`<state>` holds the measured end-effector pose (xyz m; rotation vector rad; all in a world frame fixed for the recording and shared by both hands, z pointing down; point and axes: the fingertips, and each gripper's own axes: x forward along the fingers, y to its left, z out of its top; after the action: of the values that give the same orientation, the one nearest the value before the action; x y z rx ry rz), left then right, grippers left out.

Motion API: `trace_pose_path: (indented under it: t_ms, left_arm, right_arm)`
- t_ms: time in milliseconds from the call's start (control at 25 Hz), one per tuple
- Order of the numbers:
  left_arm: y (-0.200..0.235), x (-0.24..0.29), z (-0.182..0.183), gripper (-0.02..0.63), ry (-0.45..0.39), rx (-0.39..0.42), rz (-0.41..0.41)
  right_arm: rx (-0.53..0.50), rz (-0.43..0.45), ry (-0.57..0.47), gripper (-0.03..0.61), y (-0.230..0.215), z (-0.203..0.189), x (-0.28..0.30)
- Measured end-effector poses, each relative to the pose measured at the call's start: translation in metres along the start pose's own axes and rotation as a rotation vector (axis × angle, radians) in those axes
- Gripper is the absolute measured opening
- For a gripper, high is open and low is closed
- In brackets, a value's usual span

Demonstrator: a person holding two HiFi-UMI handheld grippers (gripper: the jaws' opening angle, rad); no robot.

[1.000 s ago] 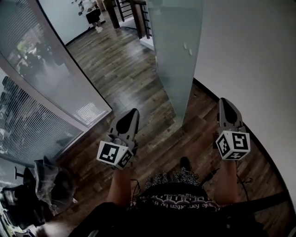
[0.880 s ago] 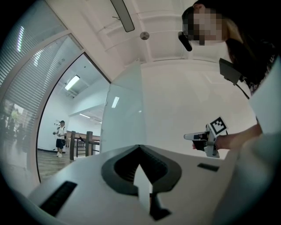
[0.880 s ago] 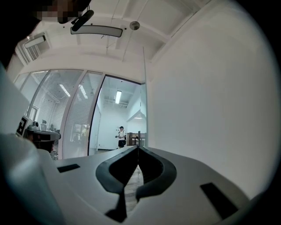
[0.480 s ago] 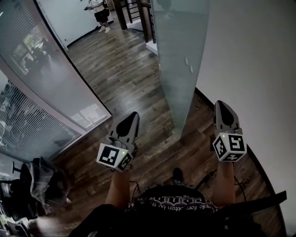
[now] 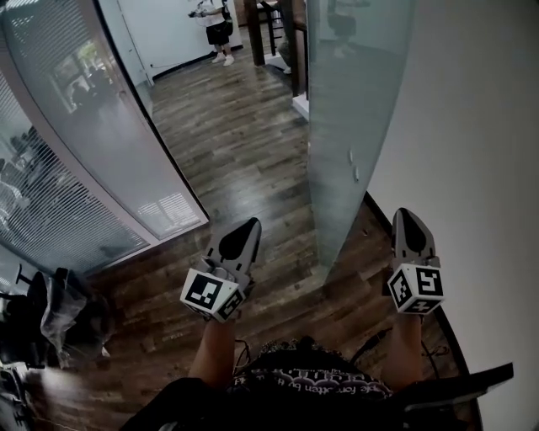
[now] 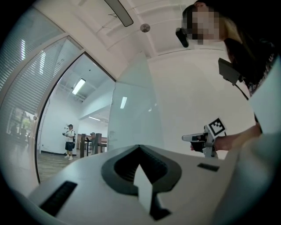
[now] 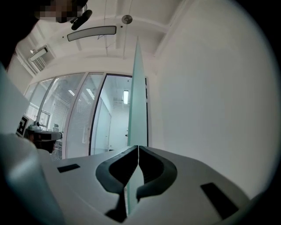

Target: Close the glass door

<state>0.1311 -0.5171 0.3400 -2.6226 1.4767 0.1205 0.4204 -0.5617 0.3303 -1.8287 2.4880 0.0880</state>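
Observation:
The frosted glass door [image 5: 347,109] stands open, its free edge reaching the wood floor just ahead between my two grippers. My left gripper [image 5: 245,231] hangs left of that edge, jaws shut and empty. To the right of the door, close to the white wall, my right gripper [image 5: 407,220] is also shut and holds nothing. In the left gripper view the door [image 6: 131,118] rises ahead as a pale panel, and the right gripper [image 6: 193,138] shows at the right. The right gripper view looks along the door [image 7: 137,96] edge-on, in line with its closed jaws.
A curved glass partition with blinds [image 5: 76,168] runs along the left. A white wall [image 5: 472,126] closes the right side. A chair piled with dark clothing [image 5: 59,316] stands at the lower left. A person [image 5: 217,25] stands far down the hallway, near a stair rail [image 5: 274,25].
The view has moved forward along the hallway. The door's free edge is nearer and more upright in the picture. Both grippers have come along, still shut and level.

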Motion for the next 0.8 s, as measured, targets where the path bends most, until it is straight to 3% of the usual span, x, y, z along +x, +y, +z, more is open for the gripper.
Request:
trace_pose_path:
  t_ms: [320,480,800]
  left_arm:
    - [0.003,0.009,-0.001,0.002,0.026,-0.003,0.076]
    - [0.018,0.009,0.0,0.002,0.022,0.015,0.096]
    - [0.031,0.018,0.001,0.002,0.016,0.007,0.099]
  right_arm:
    - [0.033,0.106,0.009,0.011,-0.005,-0.005,0.035]
    - [0.054,0.157,0.017,0.078,0.006,-0.008,0.05]
    - [0.091,0.215,0.038,0.107,0.02,-0.017,0.077]
